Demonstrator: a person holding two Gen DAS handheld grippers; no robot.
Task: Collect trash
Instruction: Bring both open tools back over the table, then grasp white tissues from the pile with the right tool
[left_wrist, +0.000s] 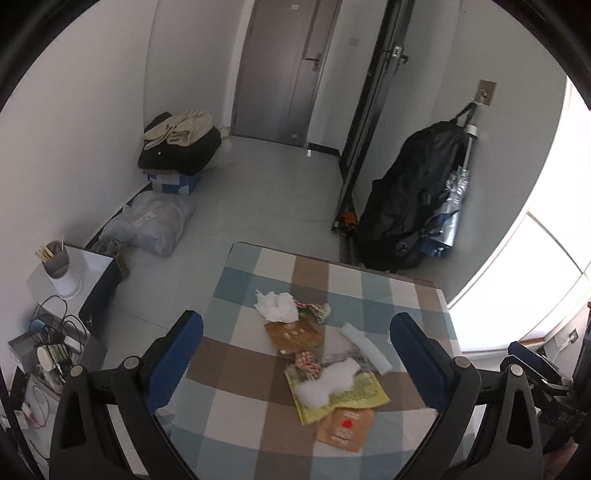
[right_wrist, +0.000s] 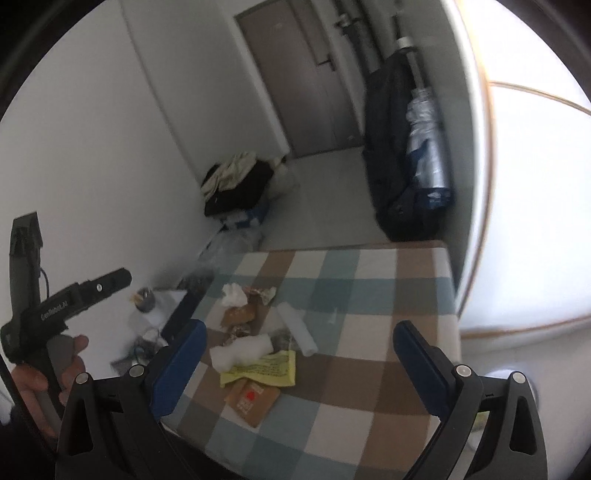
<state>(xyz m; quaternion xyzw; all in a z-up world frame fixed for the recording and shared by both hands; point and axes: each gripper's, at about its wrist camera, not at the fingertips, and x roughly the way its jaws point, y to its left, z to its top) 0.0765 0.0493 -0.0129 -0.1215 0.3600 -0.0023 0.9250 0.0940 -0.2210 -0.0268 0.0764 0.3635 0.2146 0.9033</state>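
Left tongs: blue pads spread wide at lower frame, nothing between them, touching nothing, hanging above the trash.

Right tongs: pads likewise wide apart, empty, touching nothing. Their dark tips also show at the right edge of the left wrist view.

Hand: one, lower left of the right wrist view, gripping the handle of the left tool.

Tabletop: one, under a checked cloth of blue, brown and cream, filling the lower centre of both views.

Trash, all loose on the tabletop at centre frame, in one overlapping trail:
- Tissue, crumpled, white: one, at the far end.
- Yellow leaflet: one, printed, near the front.
- White wad: one, lying on the leaflet.
- White roll: one, just right of the pile.
- Brown packets: two, one below the tissue, one with a red mark nearest the camera.
- Patterned wrappers: two, one beside the tissue, one at the leaflet's top edge.

Floor beyond: black bag, upper right, against the wall.
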